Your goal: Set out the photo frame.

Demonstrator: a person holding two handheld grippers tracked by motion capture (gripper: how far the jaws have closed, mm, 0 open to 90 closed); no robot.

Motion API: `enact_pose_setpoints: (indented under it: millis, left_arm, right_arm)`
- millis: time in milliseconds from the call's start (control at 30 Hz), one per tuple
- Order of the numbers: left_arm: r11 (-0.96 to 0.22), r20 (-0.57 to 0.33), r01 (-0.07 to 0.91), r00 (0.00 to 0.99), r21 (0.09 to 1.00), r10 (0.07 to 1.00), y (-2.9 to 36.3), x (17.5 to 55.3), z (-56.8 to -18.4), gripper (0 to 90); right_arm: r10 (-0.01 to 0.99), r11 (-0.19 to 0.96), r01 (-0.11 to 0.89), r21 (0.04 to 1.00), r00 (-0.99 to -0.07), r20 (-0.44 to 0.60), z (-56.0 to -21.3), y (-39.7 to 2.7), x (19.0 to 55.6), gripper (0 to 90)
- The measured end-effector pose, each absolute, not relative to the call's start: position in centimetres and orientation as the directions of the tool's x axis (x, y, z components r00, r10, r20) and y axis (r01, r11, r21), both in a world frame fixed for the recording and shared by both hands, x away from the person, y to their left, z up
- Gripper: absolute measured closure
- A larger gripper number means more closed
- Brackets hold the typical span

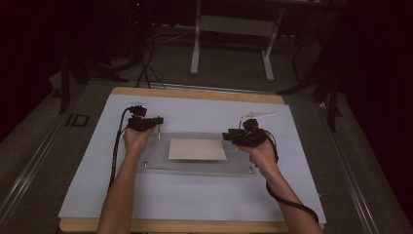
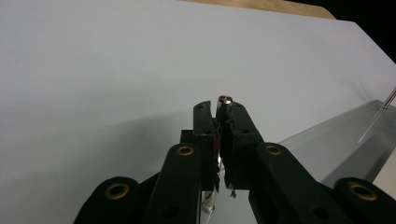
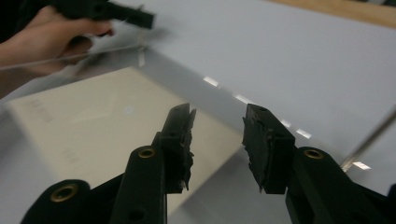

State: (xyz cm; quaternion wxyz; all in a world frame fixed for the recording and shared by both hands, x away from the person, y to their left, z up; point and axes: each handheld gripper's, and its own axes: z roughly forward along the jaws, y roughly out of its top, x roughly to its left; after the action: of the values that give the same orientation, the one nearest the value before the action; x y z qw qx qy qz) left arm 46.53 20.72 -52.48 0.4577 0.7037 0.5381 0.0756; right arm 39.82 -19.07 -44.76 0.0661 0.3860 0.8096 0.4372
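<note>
A clear acrylic plate [image 1: 195, 165] lies on the pale sheet [image 1: 195, 195], with a cream card [image 1: 197, 149] at its middle. My left gripper [image 1: 156, 121] hovers at the plate's far left corner. In the left gripper view it [image 2: 220, 109] is shut on a small upright metal bolt [image 2: 225, 100]. My right gripper [image 1: 230, 136] is held over the plate's right end. In the right gripper view its jaws [image 3: 218, 122] stand open with nothing between them, above the card [image 3: 93, 121]. The other hand and its gripper [image 3: 107, 11] appear beyond the card.
Small screws stand at the plate's near corners [image 1: 145, 164] [image 1: 251, 169]. A thin metal pin [image 2: 389, 97] rises at the plate's edge. The wooden tabletop [image 1: 195, 93] borders the sheet. A white table frame [image 1: 234, 29] and cables [image 1: 146, 68] are on the floor behind.
</note>
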Motion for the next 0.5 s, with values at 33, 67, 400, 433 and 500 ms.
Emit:
enact_pose_setpoints:
  millis: [33, 67, 400, 433, 500]
  left_arm:
    - [-0.002, -0.387, 0.688, 0.410, 0.725, 0.826, 20.7, 46.5, -52.5, 84.8]
    - [-0.002, -0.387, 0.688, 0.410, 0.725, 0.826, 20.7, 46.5, -52.5, 84.8]
    - [0.008, -0.393, 0.688, 0.404, 0.725, 0.826, 20.7, 46.6, -52.5, 84.7]
    - [0.007, -0.392, 0.688, 0.405, 0.725, 0.826, 20.7, 46.6, -52.6, 84.7]
    - [0.009, -0.395, 0.688, 0.406, 0.726, 0.825, 20.7, 46.6, -52.6, 84.7]
  right_arm:
    - [0.673, 0.329, 0.565, 0.757, -0.702, 0.231, -44.7, -18.8, 39.4, 61.5]
    - [0.673, 0.329, 0.565, 0.757, -0.702, 0.231, -44.7, -18.8, 39.4, 61.5]
    - [0.573, 0.433, 0.470, 0.769, -0.802, 0.168, -42.4, -17.8, 34.9, 62.6]
    - [0.566, 0.434, 0.464, 0.772, -0.807, 0.166, -42.3, -17.7, 34.5, 62.6]
    - [0.543, 0.440, 0.452, 0.776, -0.822, 0.171, -42.3, -17.4, 33.6, 62.6]
